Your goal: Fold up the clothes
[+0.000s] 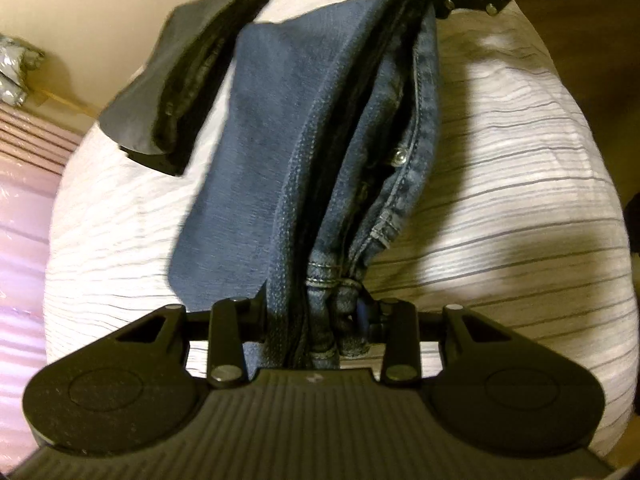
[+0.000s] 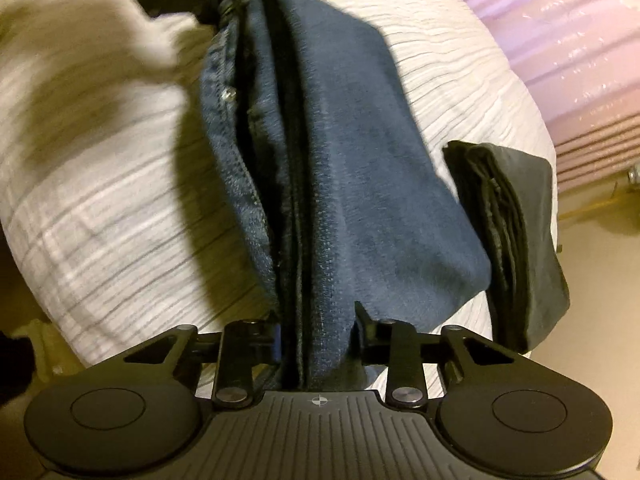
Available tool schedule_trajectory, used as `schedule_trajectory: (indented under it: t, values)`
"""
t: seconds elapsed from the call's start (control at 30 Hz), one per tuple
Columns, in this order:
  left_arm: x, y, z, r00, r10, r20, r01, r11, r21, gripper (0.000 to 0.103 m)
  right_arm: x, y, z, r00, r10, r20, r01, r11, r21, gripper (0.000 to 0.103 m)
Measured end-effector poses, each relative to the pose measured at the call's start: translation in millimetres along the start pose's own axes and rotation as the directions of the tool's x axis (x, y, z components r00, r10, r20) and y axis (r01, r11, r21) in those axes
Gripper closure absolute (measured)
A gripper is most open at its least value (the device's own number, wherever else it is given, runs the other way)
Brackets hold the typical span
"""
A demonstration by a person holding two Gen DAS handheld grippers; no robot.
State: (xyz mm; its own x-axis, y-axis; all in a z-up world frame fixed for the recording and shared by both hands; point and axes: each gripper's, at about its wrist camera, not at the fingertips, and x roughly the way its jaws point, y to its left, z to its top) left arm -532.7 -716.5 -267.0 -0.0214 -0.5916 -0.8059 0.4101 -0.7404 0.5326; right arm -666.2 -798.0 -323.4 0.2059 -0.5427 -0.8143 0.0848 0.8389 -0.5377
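Both my left gripper [image 1: 316, 320] and right gripper [image 2: 316, 332] pinch opposite ends of the folded jeans [image 1: 304, 120], suspending them above the bed [image 1: 500, 160].

- The left claw [image 1: 316, 316] is closed, its jaws pinching a bunched end of the jeans [image 1: 304, 140].
- The right claw [image 2: 316, 330] is likewise clamped on the opposite end of the same folded denim.
- The two claws face each other; each shows at the far top of the other's view.
- Both are held above the bed.
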Motion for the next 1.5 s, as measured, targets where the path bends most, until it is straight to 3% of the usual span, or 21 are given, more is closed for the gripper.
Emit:
schedule_trajectory:
  t: [0.23, 0.33, 0.4, 0.57, 0.63, 0.73, 0.87, 0.9, 1.0, 1.1, 1.13, 1.17, 1.2, 1.23, 1.33, 1.4, 1.5]
  values:
    - [-52, 43, -28, 0.984, 0.178, -0.017, -0.177, 0.982, 0.063, 0.072, -53, -16, 37, 0.985, -0.074, 0.158, 0.07, 0.997, 0.031, 0.077]
    - [-86, 30, -63, 0.97, 0.23, -0.075, -0.226, 0.973, 0.054, 0.072, -74, -6, 63, 0.967, -0.078, 0.243, 0.075, 0.997, 0.023, 0.077]
    - [-105, 5, -90, 0.96, 0.243, -0.136, -0.242, 0.97, 0.026, 0.072, -76, 23, 73, 0.959, -0.048, 0.278, 0.057, 0.998, -0.025, 0.077]
    - [-104, -89, -141, 0.959, 0.087, -0.27, -0.115, 0.989, -0.089, 0.067, -77, 100, 96, 0.935, 0.041, 0.352, 0.015, 0.988, -0.155, 0.077]
    - [-94, -123, -147, 0.962, 0.064, -0.265, -0.089, 0.992, -0.084, 0.061, -69, 130, 93, 0.951, 0.087, 0.296, -0.029, 0.98, -0.195, 0.075]
    - [-97, -139, -152, 0.963, 0.027, -0.268, -0.064, 0.989, -0.131, 0.056, -67, 162, 77, 0.972, 0.112, 0.204, -0.06, 0.967, -0.247, 0.059]
    - [-131, -129, -173, 0.971, -0.027, -0.236, -0.043, 0.958, -0.285, 0.054, -92, 157, 58, 0.983, 0.15, 0.11, -0.135, 0.982, -0.133, 0.055]
    - [-140, -123, -180, 0.973, -0.053, -0.223, -0.029, 0.937, -0.348, 0.054, -97, 152, 53, 0.984, 0.159, 0.083, -0.151, 0.984, -0.097, 0.055]
    - [-163, -93, -205, 0.981, -0.11, -0.161, -0.005, 0.812, -0.584, 0.054, -107, 122, 53, 0.983, 0.175, 0.047, -0.177, 0.983, 0.045, 0.055]
    - [-168, -63, -220, 0.991, -0.062, -0.12, -0.036, 0.736, -0.676, 0.048, -113, 84, 61, 0.982, 0.174, 0.079, -0.187, 0.961, 0.202, 0.055]
    - [-163, -51, -222, 0.993, -0.053, -0.108, -0.039, 0.709, -0.704, 0.047, -111, 69, 68, 0.976, 0.187, 0.111, -0.21, 0.944, 0.257, 0.05]
    - [-156, -37, -224, 0.994, -0.047, -0.095, -0.039, 0.676, -0.736, 0.044, -109, 55, 75, 0.969, 0.199, 0.146, -0.236, 0.921, 0.31, 0.034]
    - [-146, -24, -229, 0.995, -0.052, -0.083, -0.032, 0.632, -0.775, 0.044, -105, 41, 81, 0.963, 0.2, 0.182, -0.255, 0.896, 0.364, 0.025]
    - [-135, -11, -234, 0.996, -0.061, -0.072, -0.023, 0.582, -0.813, 0.044, -98, 26, 87, 0.956, 0.196, 0.219, -0.274, 0.863, 0.425, 0.02]
    - [-98, 22, -249, 0.995, -0.092, -0.045, 0.0, 0.437, -0.899, 0.049, -60, -15, 106, 0.929, 0.23, 0.289, -0.36, 0.741, 0.567, 0.02]
    - [-76, 39, -260, 0.993, -0.115, -0.041, 0.005, 0.378, -0.926, 0.064, -32, -43, 110, 0.913, 0.245, 0.326, -0.406, 0.638, 0.655, 0.02]
    - [-54, 54, -273, 0.987, -0.159, -0.032, 0.02, 0.316, -0.948, 0.07, 7, -79, 111, 0.886, 0.267, 0.38, -0.463, 0.443, 0.768, 0.02]
